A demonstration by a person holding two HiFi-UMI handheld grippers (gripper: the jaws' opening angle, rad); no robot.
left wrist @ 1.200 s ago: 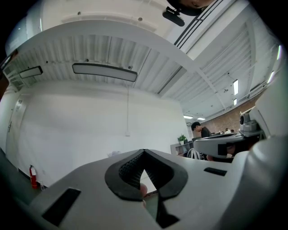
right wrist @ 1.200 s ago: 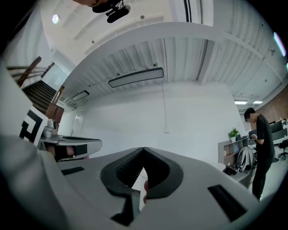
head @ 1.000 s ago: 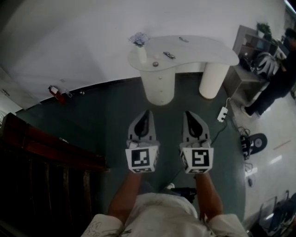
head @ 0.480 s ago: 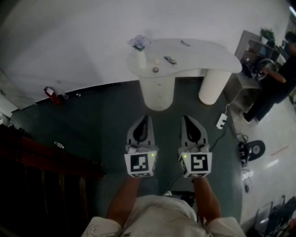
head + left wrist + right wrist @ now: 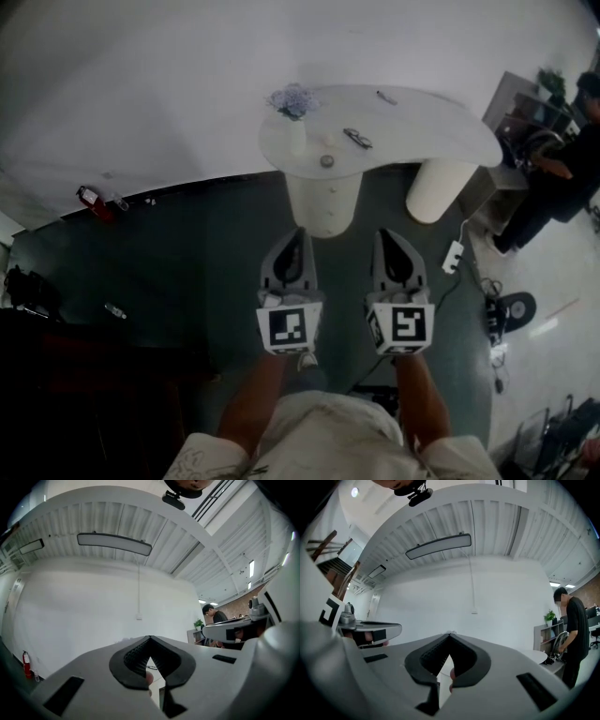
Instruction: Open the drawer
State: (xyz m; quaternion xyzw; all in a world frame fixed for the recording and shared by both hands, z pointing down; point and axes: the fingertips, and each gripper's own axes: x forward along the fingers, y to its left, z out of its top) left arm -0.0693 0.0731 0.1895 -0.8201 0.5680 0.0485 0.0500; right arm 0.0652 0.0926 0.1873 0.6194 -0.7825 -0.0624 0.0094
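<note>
A white curved table (image 5: 422,117) stands by the wall on a round white pedestal (image 5: 323,202) that holds the drawers; their fronts are faint from here. Both grippers are held side by side, pointing at it from a short way back over the dark floor. My left gripper (image 5: 298,234) (image 5: 150,638) is shut with nothing between its jaws. My right gripper (image 5: 387,234) (image 5: 450,634) is shut and empty too. Neither touches the pedestal. In both gripper views the table shows only as a sliver behind the closed tips.
On the tabletop are a vase of flowers (image 5: 293,103), glasses (image 5: 356,138) and a small round object (image 5: 326,161). A second thick leg (image 5: 439,187) stands to the right, with a power strip (image 5: 453,256) and cables on the floor. A person (image 5: 558,183) is at far right. A dark wooden stair rail (image 5: 84,394) is at lower left.
The person has walked toward the table: it now sits nearer and larger, and the stair rail has slid down and left. Both grippers stayed shut and side by side.
</note>
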